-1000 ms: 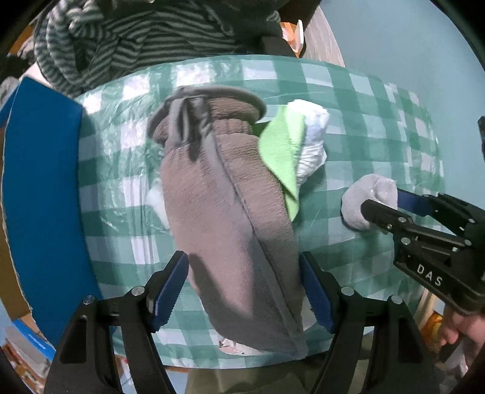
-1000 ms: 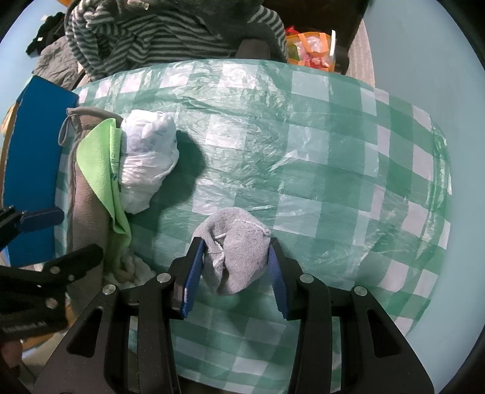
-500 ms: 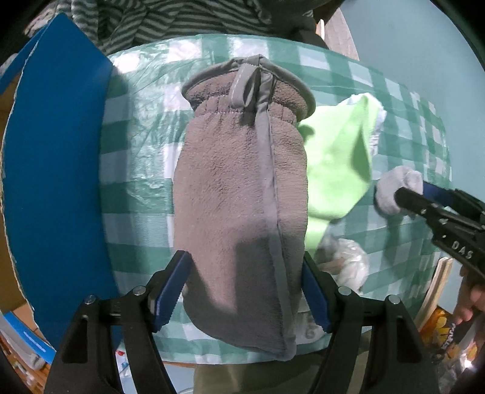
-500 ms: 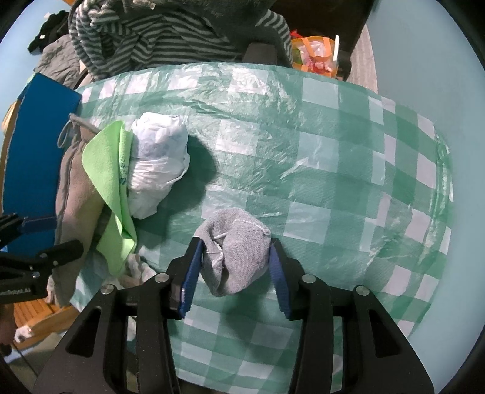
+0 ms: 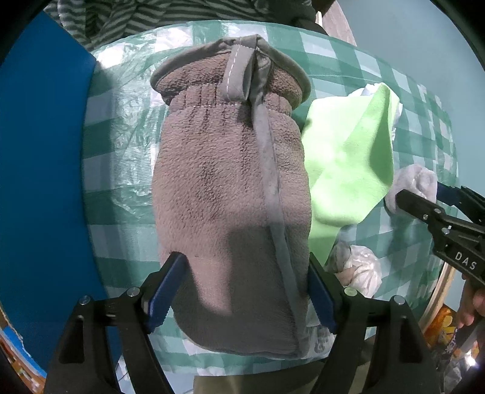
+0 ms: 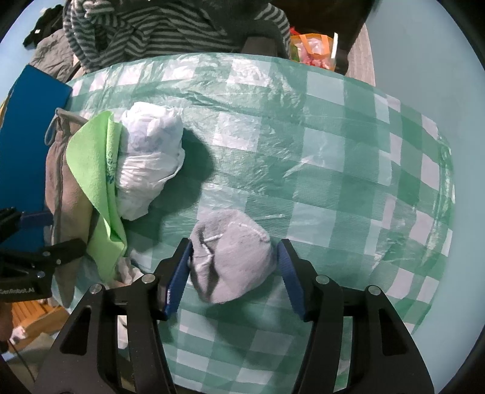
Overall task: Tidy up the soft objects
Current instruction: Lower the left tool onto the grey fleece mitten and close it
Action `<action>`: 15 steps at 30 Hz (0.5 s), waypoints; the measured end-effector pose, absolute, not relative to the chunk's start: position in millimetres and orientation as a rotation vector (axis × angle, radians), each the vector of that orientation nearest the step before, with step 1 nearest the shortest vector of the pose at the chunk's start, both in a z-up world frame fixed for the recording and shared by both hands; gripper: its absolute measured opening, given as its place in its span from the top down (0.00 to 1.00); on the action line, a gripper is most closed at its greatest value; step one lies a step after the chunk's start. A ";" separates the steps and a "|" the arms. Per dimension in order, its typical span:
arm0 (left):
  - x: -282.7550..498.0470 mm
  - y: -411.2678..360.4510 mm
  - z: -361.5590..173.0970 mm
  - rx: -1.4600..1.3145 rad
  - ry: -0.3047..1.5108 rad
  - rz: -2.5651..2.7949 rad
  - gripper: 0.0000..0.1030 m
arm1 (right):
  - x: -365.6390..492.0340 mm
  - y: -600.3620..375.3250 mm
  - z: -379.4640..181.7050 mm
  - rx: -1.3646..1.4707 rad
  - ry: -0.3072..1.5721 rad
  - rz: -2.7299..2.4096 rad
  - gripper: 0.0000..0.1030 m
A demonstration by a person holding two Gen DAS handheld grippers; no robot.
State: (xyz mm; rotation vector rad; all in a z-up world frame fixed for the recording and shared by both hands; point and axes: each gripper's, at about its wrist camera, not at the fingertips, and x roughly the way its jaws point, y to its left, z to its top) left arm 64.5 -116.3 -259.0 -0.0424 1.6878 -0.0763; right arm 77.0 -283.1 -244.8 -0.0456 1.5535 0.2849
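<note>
A brown fleece mitt (image 5: 230, 206) with a grey hanging loop lies lengthwise on the green checked table cover (image 5: 121, 169). My left gripper (image 5: 242, 291) stands around its lower end, its fingers at both sides of it. A lime green cloth (image 5: 348, 169) leans against the mitt's right side, over a white crumpled bundle (image 6: 151, 160). My right gripper (image 6: 233, 266) holds a rolled grey sock (image 6: 233, 257) just above the cover; it also shows in the left wrist view (image 5: 415, 185).
A blue board (image 5: 39, 181) stands along the left of the table. Striped clothing (image 6: 157, 27) is heaped behind the table, with an orange bag (image 6: 312, 51) beside it. A second white bundle (image 5: 360, 272) lies under the green cloth near the front edge.
My left gripper has swung so the mitt now lies straight ahead and looms larger. The green cloth has tipped up against the mitt. The right gripper holds the sock in nearly the same place.
</note>
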 end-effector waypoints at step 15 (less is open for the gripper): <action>40.8 -88.1 -246.0 -0.043 1.613 -0.076 0.80 | 65.8 -271.3 -242.4 -0.038 1.512 0.329 0.75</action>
